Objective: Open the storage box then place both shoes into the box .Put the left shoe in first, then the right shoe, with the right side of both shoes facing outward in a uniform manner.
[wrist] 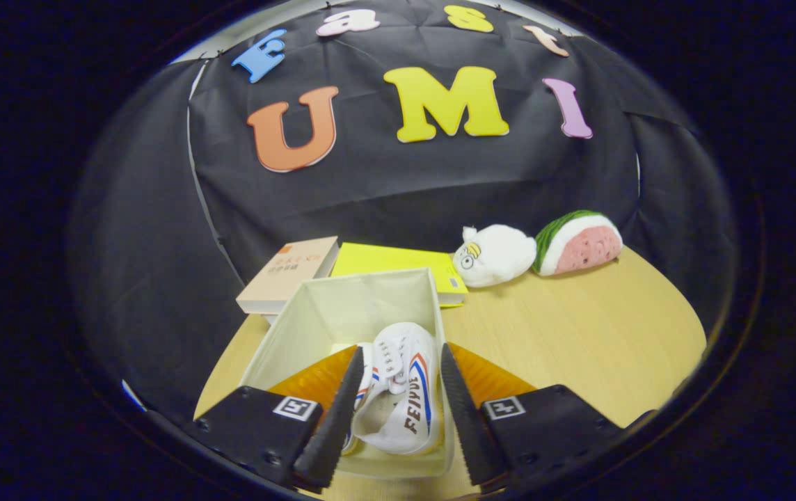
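Gripper (398, 362) hangs over the near end of the open storage box (314, 306), fingers spread and clear of the shoe (401, 390) seen between them; nothing clamped. The shoe, white with red and blue stripes, lies inside the box at its near end, striped side toward the right wall. A second shoe may lie under the left finger, but it is hard to tell. The far half of the box shows bare floor. Beyond the box's far rim: a tan book (287, 275) and a yellow book (398, 268), touching the box. Right of those, a white plush toy (495, 254) and a watermelon plush (579, 243), side by side. The wooden table (579, 341) lies open to the right of the box.
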Demonstrator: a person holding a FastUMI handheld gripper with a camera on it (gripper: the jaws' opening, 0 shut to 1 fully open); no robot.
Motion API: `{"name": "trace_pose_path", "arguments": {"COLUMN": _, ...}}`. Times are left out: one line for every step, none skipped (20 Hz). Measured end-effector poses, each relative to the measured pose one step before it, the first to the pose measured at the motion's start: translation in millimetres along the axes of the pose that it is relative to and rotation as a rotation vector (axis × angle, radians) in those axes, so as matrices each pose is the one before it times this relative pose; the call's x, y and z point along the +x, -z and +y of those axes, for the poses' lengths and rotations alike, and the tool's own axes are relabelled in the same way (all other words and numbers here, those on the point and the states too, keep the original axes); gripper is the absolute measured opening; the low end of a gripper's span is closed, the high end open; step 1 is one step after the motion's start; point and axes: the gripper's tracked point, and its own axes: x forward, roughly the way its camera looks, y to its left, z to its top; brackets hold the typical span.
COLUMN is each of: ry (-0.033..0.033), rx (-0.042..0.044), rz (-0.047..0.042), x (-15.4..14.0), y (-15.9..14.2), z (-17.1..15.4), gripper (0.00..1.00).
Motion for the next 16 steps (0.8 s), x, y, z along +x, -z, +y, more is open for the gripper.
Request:
{"name": "trace_pose_path", "arguments": {"ry": -0.01223, "rx": -0.00781, "rz": -0.03265, "x": -10.44, "y": -3.56, "z": 3.05, "gripper": 0.83}}
{"name": "trace_pose_path", "arguments": {"ry": -0.00394, "rx": -0.00500, "rz": -0.02456, "x": -9.40, "y": -3.36, "z": -1.17, "gripper": 1.00}}
{"name": "trace_pose_path", "arguments": {"ry": -0.00363, "rx": -0.00425, "rz": -0.02445, "x": -8.62, "y": -4.06, "z": -1.44, "gripper": 1.00}}
{"name": "trace_pose_path", "arguments": {"ry": -0.00472, "rx": -0.00207, "rz": -0.02763, "x": -9.16, "y": -4.01, "z": -1.36, "gripper": 1.00}}
{"name": "trace_pose_path", "arguments": {"ry": -0.00900, "rx": -0.00486, "rz": -0.02022, "x": -8.73, "y": -3.09, "z": 0.10, "gripper": 1.00}}
{"name": "trace_pose_path", "arguments": {"ry": -0.01284, "rx": -0.00542, "rz": -0.02377, "x": -9.38, "y": -3.36, "z": -0.57, "gripper": 1.00}}
{"name": "trace_pose_path", "arguments": {"ry": -0.00776, "rx": -0.00542, "rz": -0.02672, "x": -9.41, "y": -4.35, "z": -0.72, "gripper": 1.00}}
{"name": "trace_pose_path", "arguments": {"ry": -0.00185, "rx": -0.00873, "rz": -0.02885, "x": -10.33, "y": -4.12, "z": -2.78, "gripper": 1.00}}
{"name": "trace_pose_path", "arguments": {"ry": 0.00348, "rx": -0.00993, "rz": -0.02895, "x": -10.81, "y": -4.60, "z": -3.72, "gripper": 1.00}}
{"name": "trace_pose_path", "arguments": {"ry": -0.00048, "rx": -0.00637, "rz": -0.02870, "x": -10.09, "y": -3.98, "z": -2.03, "gripper": 1.00}}
{"name": "trace_pose_path", "arguments": {"ry": -0.00156, "rx": -0.00724, "rz": -0.02802, "x": -10.14, "y": -4.99, "z": -2.53, "gripper": 1.00}}
{"name": "trace_pose_path", "arguments": {"ry": 0.00265, "rx": -0.00879, "rz": -0.02301, "x": -9.58, "y": -2.72, "z": -4.63, "gripper": 1.00}}
{"name": "trace_pose_path", "arguments": {"ry": 0.00681, "rx": -0.00696, "rz": -0.01815, "x": -8.71, "y": -3.18, "z": -5.30, "gripper": 1.00}}
{"name": "trace_pose_path", "arguments": {"ry": 0.01364, "rx": -0.01126, "rz": -0.01934, "x": -9.08, "y": -4.03, "z": -6.63, "gripper": 1.00}}
{"name": "trace_pose_path", "arguments": {"ry": 0.01077, "rx": -0.01182, "rz": -0.01405, "x": -8.64, "y": -2.63, "z": -7.14, "gripper": 1.00}}
{"name": "trace_pose_path", "arguments": {"ry": 0.00594, "rx": -0.00843, "rz": -0.01208, "x": -9.48, "y": -1.78, "z": -5.91, "gripper": 1.00}}
